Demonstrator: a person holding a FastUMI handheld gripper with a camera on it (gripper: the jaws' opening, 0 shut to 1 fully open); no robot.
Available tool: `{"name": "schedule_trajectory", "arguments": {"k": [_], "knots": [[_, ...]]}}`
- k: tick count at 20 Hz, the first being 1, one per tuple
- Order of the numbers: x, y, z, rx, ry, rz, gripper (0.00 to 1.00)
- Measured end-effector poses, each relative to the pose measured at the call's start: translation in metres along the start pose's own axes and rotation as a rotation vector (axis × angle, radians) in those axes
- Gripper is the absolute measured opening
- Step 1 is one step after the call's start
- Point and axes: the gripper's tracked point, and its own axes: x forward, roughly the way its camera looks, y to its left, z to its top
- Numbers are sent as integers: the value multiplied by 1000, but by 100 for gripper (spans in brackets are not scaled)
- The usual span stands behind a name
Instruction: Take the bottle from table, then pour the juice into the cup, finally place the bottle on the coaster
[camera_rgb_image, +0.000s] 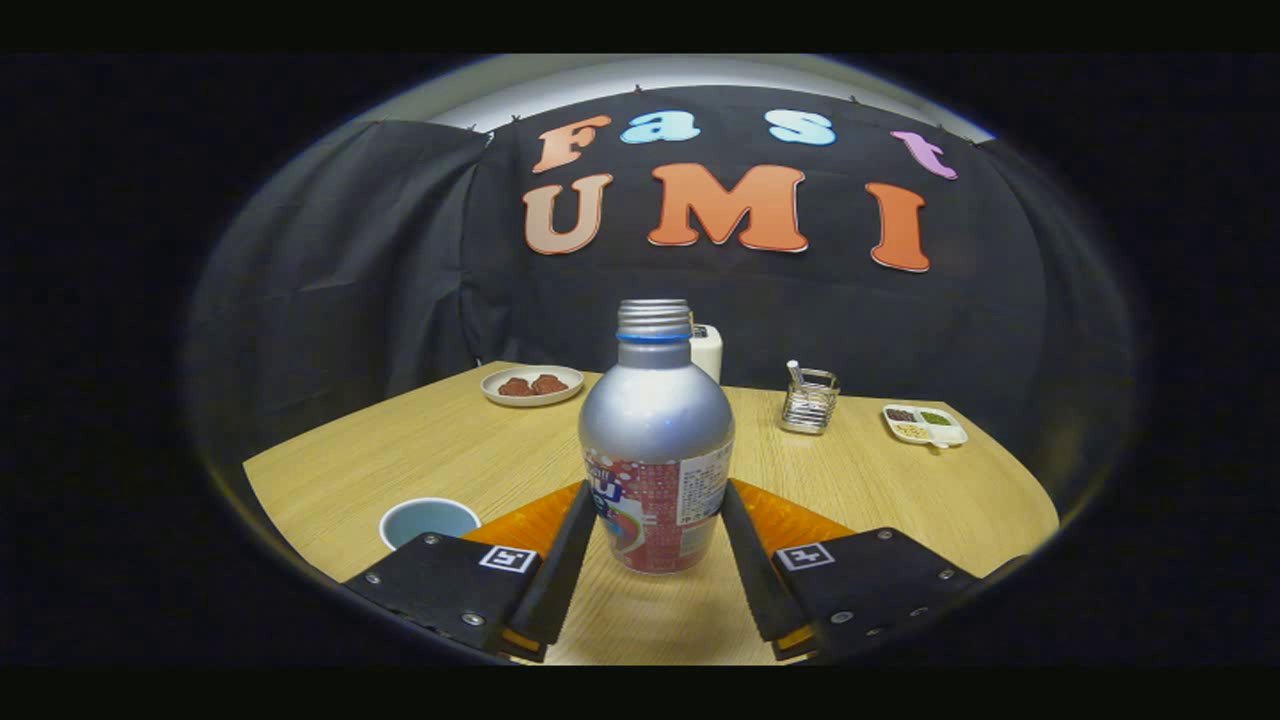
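On the pale wood-grain worktop, going left to right: a round blue cup sits just beside the left finger, and a plate of brownish food lies far back. The aluminium bottle stands upright between the fingers of the tool, which flank its labelled lower body closely; whether both press on it I cannot tell. Smooth, rounded metal, probably slippery; the straight label band looks the safest hold. An orange coaster shows behind the bottle. Further right stand a wire holder and a divided dish.
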Motion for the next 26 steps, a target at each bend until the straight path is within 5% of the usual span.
{"name": "schedule_trajectory", "arguments": {"k": [13, 26], "knots": [[79, 4, -10, 33, 25, 16, 72], [94, 2, -21, 17, 45, 11, 72]]}}
